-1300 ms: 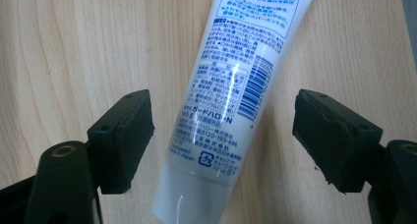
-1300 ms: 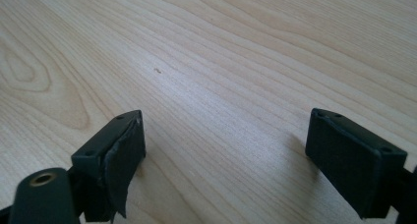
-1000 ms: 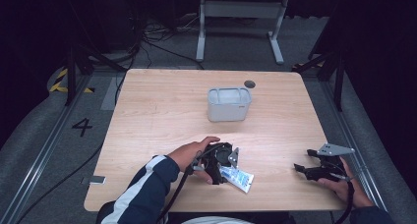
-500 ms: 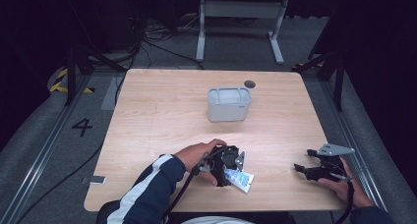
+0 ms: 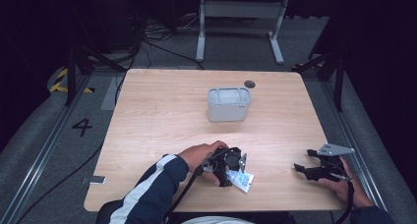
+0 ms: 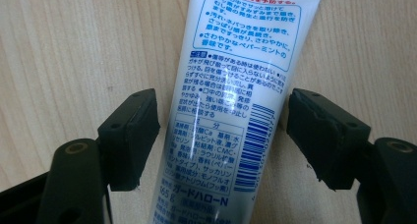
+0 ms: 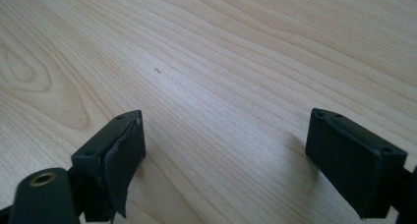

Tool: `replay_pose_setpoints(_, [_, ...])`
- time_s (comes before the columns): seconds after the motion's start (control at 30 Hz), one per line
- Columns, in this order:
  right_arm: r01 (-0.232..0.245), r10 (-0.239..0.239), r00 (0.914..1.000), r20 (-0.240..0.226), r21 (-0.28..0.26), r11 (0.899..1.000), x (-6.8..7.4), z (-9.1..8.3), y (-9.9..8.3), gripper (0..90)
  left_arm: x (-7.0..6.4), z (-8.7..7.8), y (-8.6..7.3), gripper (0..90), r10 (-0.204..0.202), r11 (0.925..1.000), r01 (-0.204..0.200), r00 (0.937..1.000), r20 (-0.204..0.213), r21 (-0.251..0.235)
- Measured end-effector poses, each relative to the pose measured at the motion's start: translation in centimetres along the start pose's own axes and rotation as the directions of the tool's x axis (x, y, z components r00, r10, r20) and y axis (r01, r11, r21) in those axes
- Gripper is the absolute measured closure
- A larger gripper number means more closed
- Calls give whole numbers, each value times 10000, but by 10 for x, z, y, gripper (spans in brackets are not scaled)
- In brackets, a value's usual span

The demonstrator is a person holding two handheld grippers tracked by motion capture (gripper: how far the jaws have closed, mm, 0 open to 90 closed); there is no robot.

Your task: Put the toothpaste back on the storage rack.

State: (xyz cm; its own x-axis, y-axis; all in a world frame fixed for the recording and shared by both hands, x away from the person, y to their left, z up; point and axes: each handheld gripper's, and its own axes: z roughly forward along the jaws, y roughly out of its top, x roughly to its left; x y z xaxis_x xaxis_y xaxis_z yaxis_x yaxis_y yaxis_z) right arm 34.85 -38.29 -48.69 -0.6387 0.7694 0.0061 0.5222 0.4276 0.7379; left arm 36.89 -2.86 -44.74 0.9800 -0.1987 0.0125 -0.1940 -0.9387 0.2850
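A white toothpaste tube (image 6: 231,86) with blue print lies flat on the wooden table (image 5: 162,116), near its front edge (image 5: 242,180). My left gripper (image 6: 223,135) is open and straddles the tube, one black jaw on each side with a thin gap to it. In the high view a hand holds that left gripper (image 5: 230,166) right over the tube. My right gripper (image 5: 306,169) rests open at the front right, and its own view shows the right gripper (image 7: 226,150) over bare wood with nothing between the jaws.
A pale grey open bin (image 5: 228,104) stands mid-table, beyond the tube. A small dark round spot (image 5: 250,84) lies behind it near the far edge. A metal stand (image 5: 241,17) and cables are on the floor beyond the table.
The left hand and gripper have shifted right and toward the front edge, coming down over the tube. The right gripper has stayed still.
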Motion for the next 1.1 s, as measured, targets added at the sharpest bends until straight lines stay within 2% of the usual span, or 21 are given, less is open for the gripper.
replay_pose_setpoints(0.17, [-1,1,10000,-3,-4,10000,0,0,0,156,1,0,0,298,46,10000,-45,9999,122,-62])
replay_pose_setpoints(0.3, [-1,1,10000,-4,-3,10000,0,0,0,155,1,2,1,324,-132,9994,141,9995,278,-311])
replay_pose_setpoints(0.47, [-2,2,10000,-2,-4,10000,0,0,0,156,2,1,3,351,12,9998,-4,9993,365,-221])
replay_pose_setpoints(0.6, [0,0,10000,-1,0,10000,0,0,0,155,0,2,3,368,-160,9994,169,9993,334,-286])
replay_pose_setpoints(0.73, [-1,1,10000,-3,-5,10000,0,0,0,155,1,2,3,370,-160,9995,169,9992,365,-253])
replay_pose_setpoints(0.83, [3,-3,10000,-1,0,10000,0,0,0,155,2,0,4,395,-31,9998,35,9997,235,-179])
replay_pose_setpoints(0.87, [2,-2,10000,-2,-3,10000,0,0,0,156,1,0,3,410,-146,9996,151,9997,204,-243])
replay_pose_setpoints(1.0, [-1,1,10000,0,0,10000,0,0,0,155,1,0,3,441,-79,9996,80,9999,64,-279])
replay_pose_setpoints(1.07, [-1,1,10000,-3,-3,10000,0,0,0,155,1,-1,4,446,222,9997,-223,9997,-61,-125])
replay_pose_setpoints(1.1, [-2,2,10000,-2,-2,10000,0,0,0,155,1,-2,3,449,215,9996,-215,9998,-53,-161])
